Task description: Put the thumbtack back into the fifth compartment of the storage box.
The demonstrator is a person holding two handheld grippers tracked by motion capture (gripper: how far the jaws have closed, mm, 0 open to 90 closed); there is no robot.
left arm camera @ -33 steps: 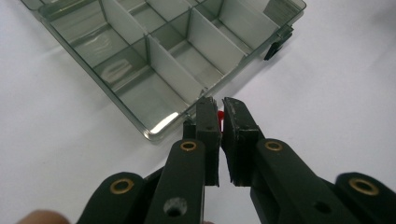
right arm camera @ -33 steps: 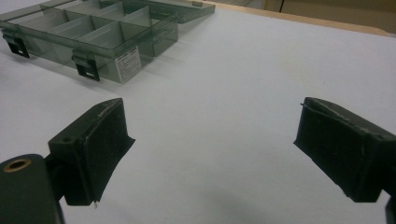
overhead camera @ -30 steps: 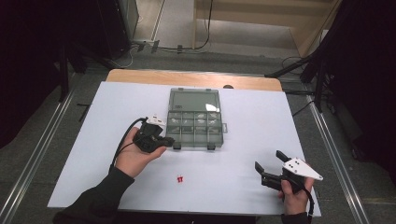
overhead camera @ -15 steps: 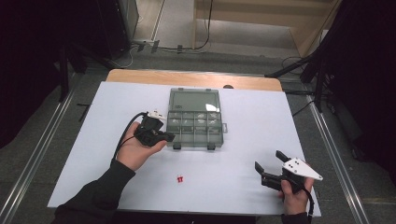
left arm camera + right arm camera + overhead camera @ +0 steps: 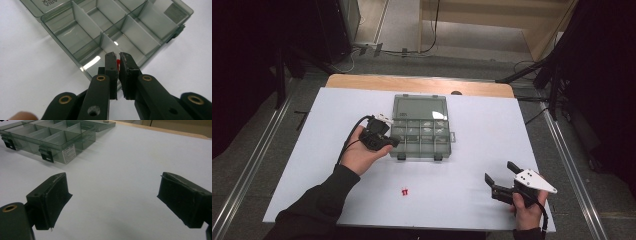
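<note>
The left gripper, pinching a small red piece, hovers over the compartment box's near corner, while the spread right gripper faces bare white tabletop.

Setting: a lab or recording studio, not a home. White sheet covers a wooden table at frame centre, standing on grey carpet. Metal rails run along the floor at left and right edges. Cables trail across the floor at top centre. Black stands at upper right; dark equipment at upper left. Surroundings kept dim.
</note>
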